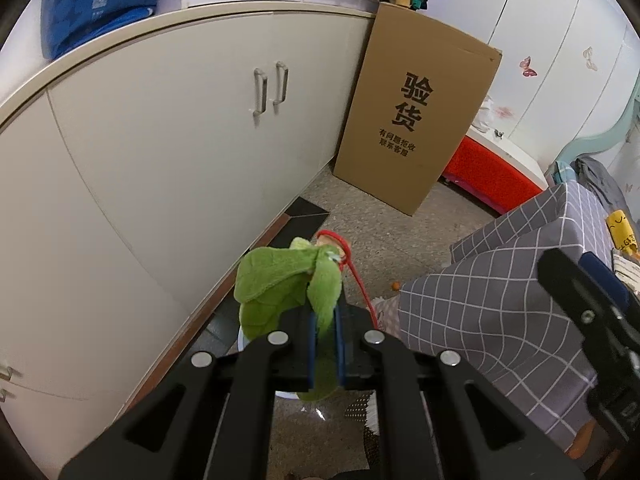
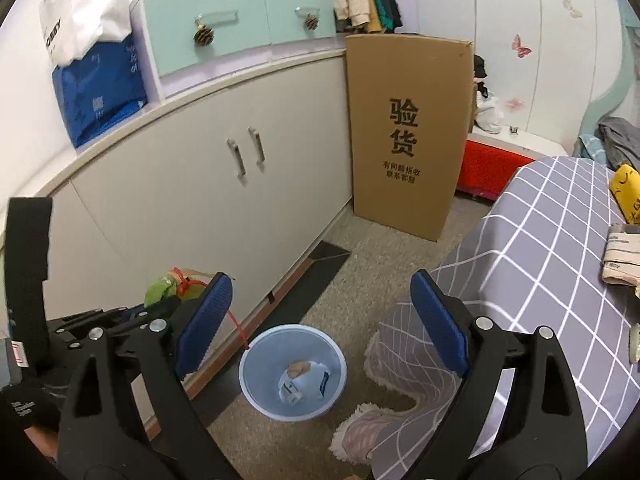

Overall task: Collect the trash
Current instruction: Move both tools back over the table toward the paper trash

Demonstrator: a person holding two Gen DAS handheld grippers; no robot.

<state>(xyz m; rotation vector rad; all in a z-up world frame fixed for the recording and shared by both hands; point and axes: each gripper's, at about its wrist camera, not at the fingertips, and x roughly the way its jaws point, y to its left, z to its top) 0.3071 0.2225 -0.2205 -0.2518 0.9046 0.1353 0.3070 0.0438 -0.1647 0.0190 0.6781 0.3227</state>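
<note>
dangling from the left tongs [image 1: 325, 320] is a green plush leaf toy [image 1: 276, 284] with a red cord [image 1: 362, 284] tied round its top; the 2 blue pads are drawn narrow and pinch a fold of the green fabric between them, while the rest of the toy bulges out above and to the left of the fingertips. the red cord trails down to the right of the tongs. in the right wrist view the same toy [image 2: 160, 290] shows at the left, just beyond the left tongs' black frame, above the floor beside the cabinet.

below it on the speckled floor [image 2: 360, 288] stands a pale blue wastebasket [image 2: 256, 376], close to the cabinet's base. crumpled white and blue packaging [image 2: 304, 380] lies inside it. in the left wrist view only a sliver of the basket's rim [image 1: 241, 340] peeks out behind the toy.

the right tongs [image 2: 320, 324] stand wide with nothing between the pads, the basket framed in the gap.

left of the basket runs a long white cabinet [image 2: 192, 184] with 2 metal door handles [image 2: 250, 152]. a tall cardboard box [image 2: 408, 136] printed with black characters leans at the cabinet's far end. on the right a counter draped in a grey checked cloth [image 2: 560, 264] carries a yellow packet [image 2: 628, 192] and a folded paper item [image 2: 622, 256]. a fringed cloth [image 2: 368, 428] lies on the floor at its foot. a blue bag [image 2: 100, 92] sits on top of the cabinet.
</note>
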